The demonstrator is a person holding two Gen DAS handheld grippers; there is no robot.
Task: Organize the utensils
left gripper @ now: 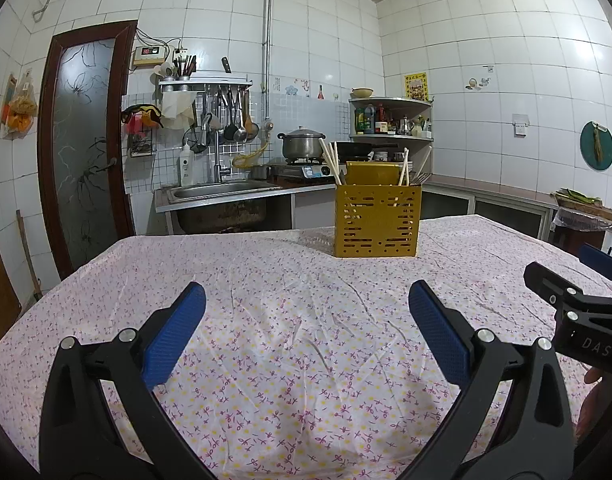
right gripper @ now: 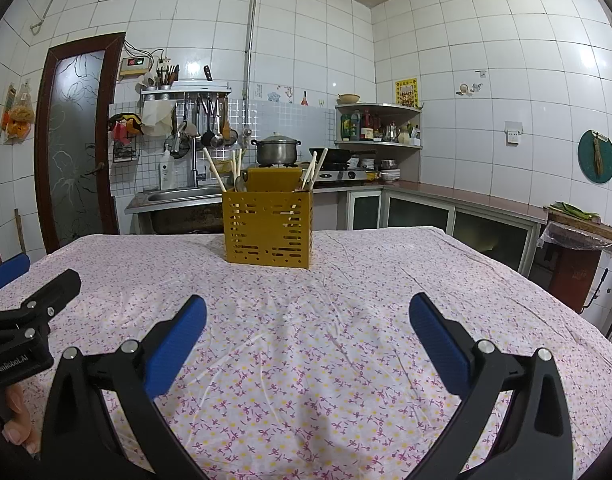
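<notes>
Utensil holder [left gripper: 377, 222]: yellow perforated metal box, upright on the floral tablecloth [left gripper: 265, 320], far side of the table. Contents: pale chopsticks [left gripper: 330, 160] leaning out to the holder's left, a second cluster [left gripper: 404, 166] on its right, and metal utensil ends beside them, too small to name. Long axes run near vertical, splayed outward at the top.

Left gripper [left gripper: 306, 320]: fingers spread wide, blue pads [left gripper: 173, 332] facing inward, nothing between them. Holder lies ahead of the fingers and off to their right, well apart. Pose: low over the cloth, pointing forward and roughly level.

Right gripper [right gripper: 308, 322]: fingers likewise spread wide, blue pads [right gripper: 440, 340] bare, nothing held. Holder [right gripper: 267, 228] lies ahead and slightly to the left of the fingers' midline, well apart; chopsticks [right gripper: 214, 170] project from its left side, others [right gripper: 317, 168] from its right. Pose: low over the cloth, pointing forward, level with its neighbour and just beside it.

Judgement: the holder sits between the two lines of approach; neither gripper looks clearly nearer. No loose utensil shows on the cloth between fingers and holder, so any coming grasp would likely be taken from above, along the sticks' upright axes.
</notes>
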